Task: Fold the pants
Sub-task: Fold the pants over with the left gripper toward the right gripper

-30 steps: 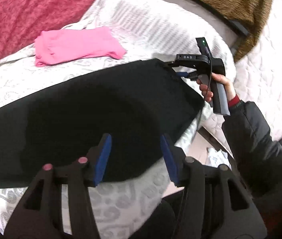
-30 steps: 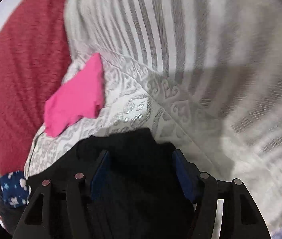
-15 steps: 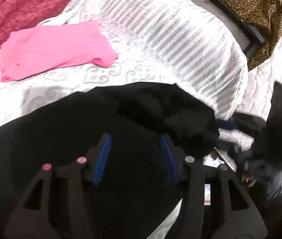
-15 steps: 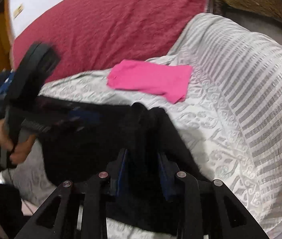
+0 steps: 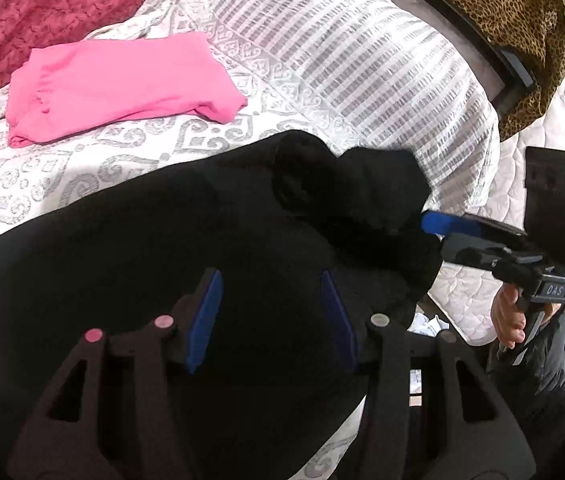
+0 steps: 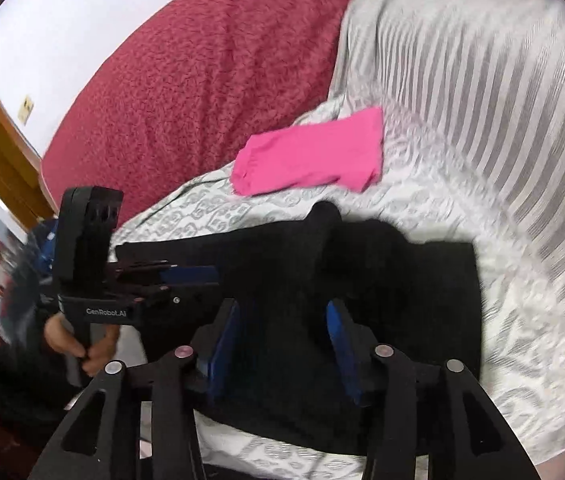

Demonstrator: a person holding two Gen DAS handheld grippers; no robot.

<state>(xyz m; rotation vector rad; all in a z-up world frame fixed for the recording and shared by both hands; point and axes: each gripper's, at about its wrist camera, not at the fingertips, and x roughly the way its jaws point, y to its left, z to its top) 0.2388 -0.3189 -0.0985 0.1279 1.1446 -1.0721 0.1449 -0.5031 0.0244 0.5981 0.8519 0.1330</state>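
My right tool [image 6: 282, 346], jaws just reopened and apart, sits over the pants' [image 5: 162, 260] bunched end at centre; left tool [image 5: 270, 316] apart

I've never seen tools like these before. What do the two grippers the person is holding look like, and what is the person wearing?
Both are black plastic handheld tools with two fingers lined with blue pads. The left gripper has a boxy black block on top and white "GenRobot.AI" lettering. The right gripper carries a similar block with a small green light and a "DAS" label. The person wears a dark jacket sleeve.
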